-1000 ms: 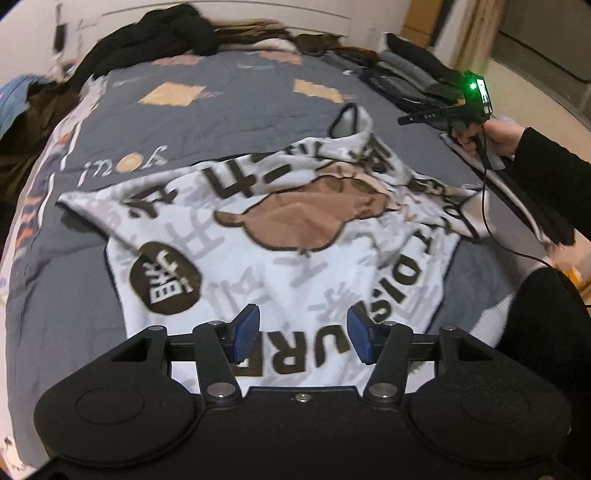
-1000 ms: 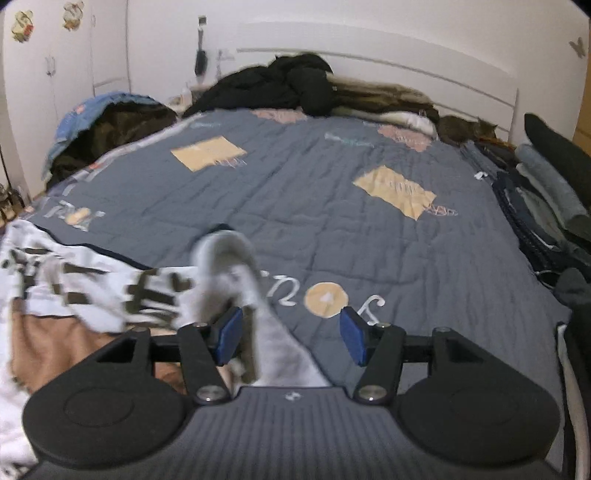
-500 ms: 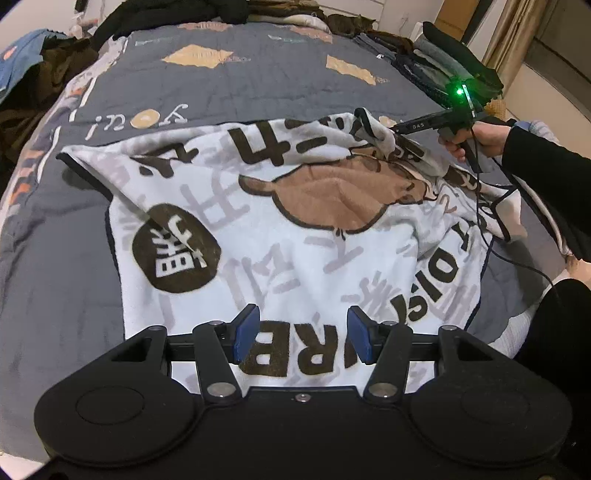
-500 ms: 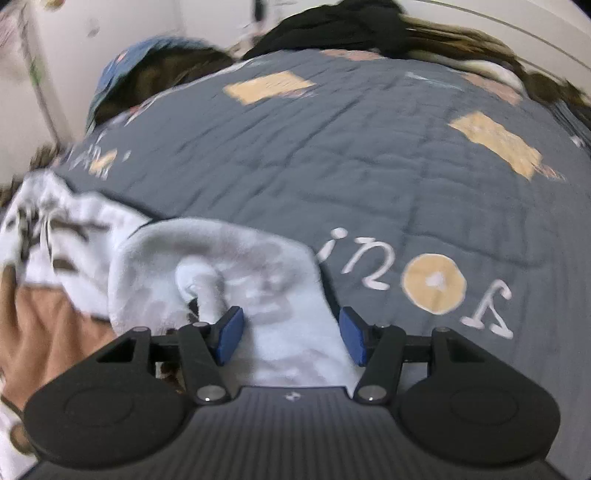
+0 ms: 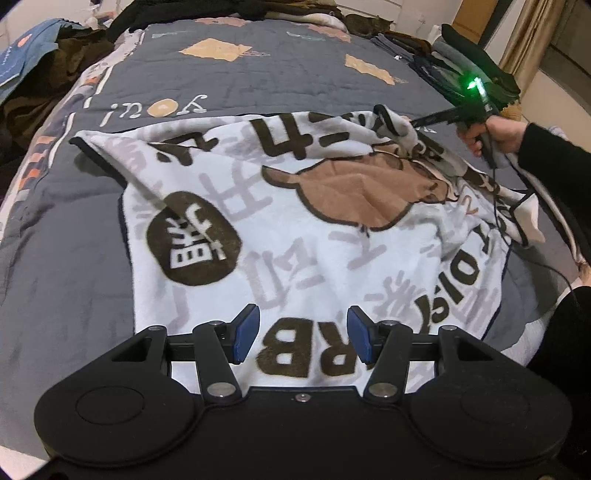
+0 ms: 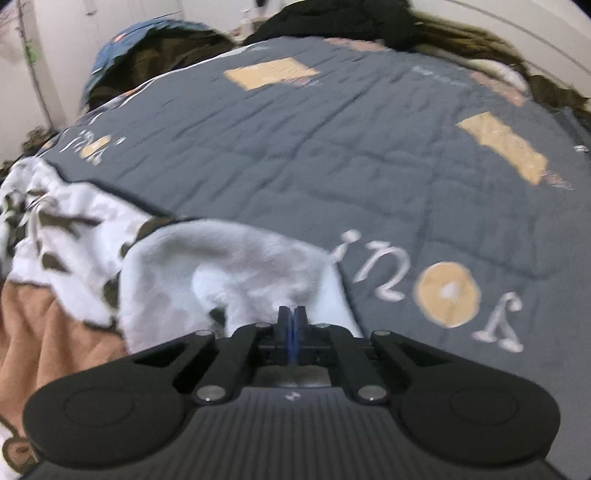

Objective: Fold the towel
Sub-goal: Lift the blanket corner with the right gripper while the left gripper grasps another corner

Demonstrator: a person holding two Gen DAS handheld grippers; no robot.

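A white towel [image 5: 295,236] printed with brown characters and a brown bear lies rumpled on the grey quilt [image 5: 258,77]. In the left wrist view my left gripper [image 5: 303,338] hovers open over the towel's near edge, with nothing between its blue pads. My right gripper [image 5: 415,123], held by a hand [image 5: 495,134] in a black sleeve, meets the towel's far right corner, which is lifted off the quilt. In the right wrist view that gripper [image 6: 291,323] is shut, with a white fold of the towel [image 6: 221,266] bunched at its tips.
Dark clothes [image 5: 192,14] are heaped at the head of the bed. Folded garments [image 5: 461,55] line its right side, and a blue item [image 5: 26,59] lies at the left. A black cable [image 5: 517,206] trails over the towel's right part.
My right gripper has gone from open to shut at the towel's far right corner. The left gripper has come closer over the towel's near edge and stays open.
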